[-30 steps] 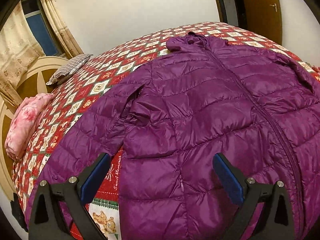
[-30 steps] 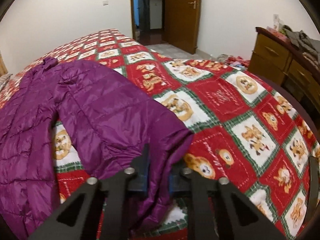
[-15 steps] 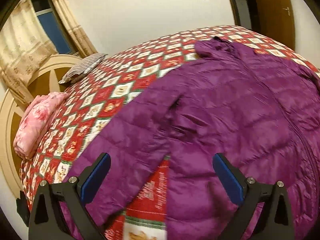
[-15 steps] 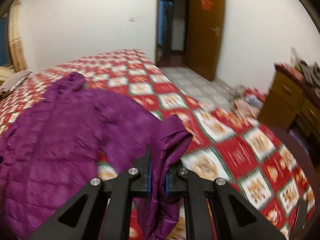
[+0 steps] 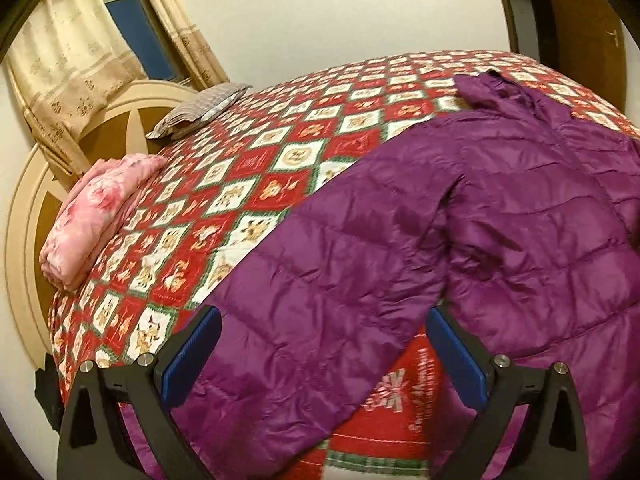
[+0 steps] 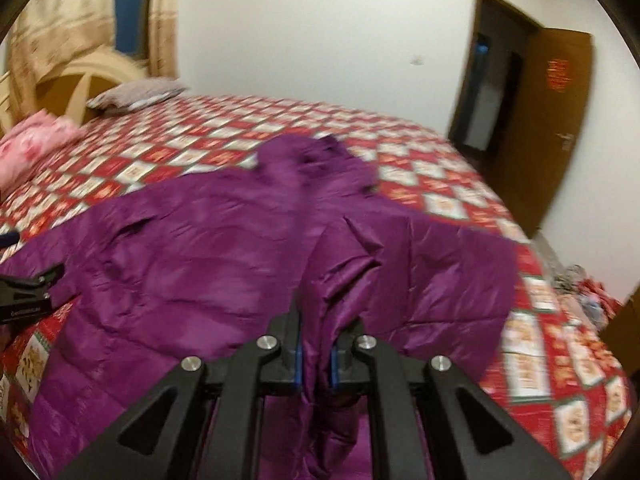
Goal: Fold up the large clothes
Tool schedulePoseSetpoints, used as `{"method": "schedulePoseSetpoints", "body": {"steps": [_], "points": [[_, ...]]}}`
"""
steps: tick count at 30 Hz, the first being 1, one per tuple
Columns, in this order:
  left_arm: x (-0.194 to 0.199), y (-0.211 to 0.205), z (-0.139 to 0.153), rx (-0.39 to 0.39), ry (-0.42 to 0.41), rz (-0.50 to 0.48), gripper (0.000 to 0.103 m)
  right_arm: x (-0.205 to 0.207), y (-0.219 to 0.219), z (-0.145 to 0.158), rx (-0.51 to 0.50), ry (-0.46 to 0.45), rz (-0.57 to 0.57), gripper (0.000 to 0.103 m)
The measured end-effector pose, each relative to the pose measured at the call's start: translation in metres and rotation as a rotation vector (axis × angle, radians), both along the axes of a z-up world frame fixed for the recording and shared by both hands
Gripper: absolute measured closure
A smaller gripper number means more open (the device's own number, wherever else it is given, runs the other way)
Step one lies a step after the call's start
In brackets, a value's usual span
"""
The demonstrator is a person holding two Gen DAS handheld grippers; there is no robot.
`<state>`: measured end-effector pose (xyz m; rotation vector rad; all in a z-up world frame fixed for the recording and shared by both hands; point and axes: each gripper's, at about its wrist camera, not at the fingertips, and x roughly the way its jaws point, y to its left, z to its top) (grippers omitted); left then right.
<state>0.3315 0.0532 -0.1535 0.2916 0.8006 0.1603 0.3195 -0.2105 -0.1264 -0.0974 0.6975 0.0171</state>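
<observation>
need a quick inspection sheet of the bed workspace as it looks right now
surface: bed with red, white and green patchwork quilt
job's things: purple puffer jacket spread front up; one sleeve lies flat, the other sleeve is lifted over the body
clutter: folded pink blanket and grey striped pillow by the headboard
grippers: left gripper open above the flat sleeve; right gripper shut on the lifted sleeve
cables: nothing seen
surroundings: curtained window, wooden door open, things on the floor beside the bed
</observation>
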Motion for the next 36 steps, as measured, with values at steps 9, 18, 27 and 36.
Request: {"method": "schedulePoseSetpoints", "body": {"steps": [9,18,27,36], "points": [[0.002,-0.002,0.014,0.032,-0.015,0.022,0.001,-0.009,0.030,-0.013,0.049,0.013,0.109,0.033],[0.006,-0.113,0.042,0.039,-0.080,-0.126,0.001,-0.042,-0.044,0.005,-0.001,-0.004,-0.017,0.031],[0.025,-0.182,-0.018,0.311,-0.105,-0.136,0.001,-0.018,-0.135,-0.024,0.047,0.082,-0.204,0.065],[0.058,-0.128,-0.014,0.192,-0.031,-0.040,0.001,0.017,-0.153,-0.014,0.059,0.040,-0.174,0.065]]}}
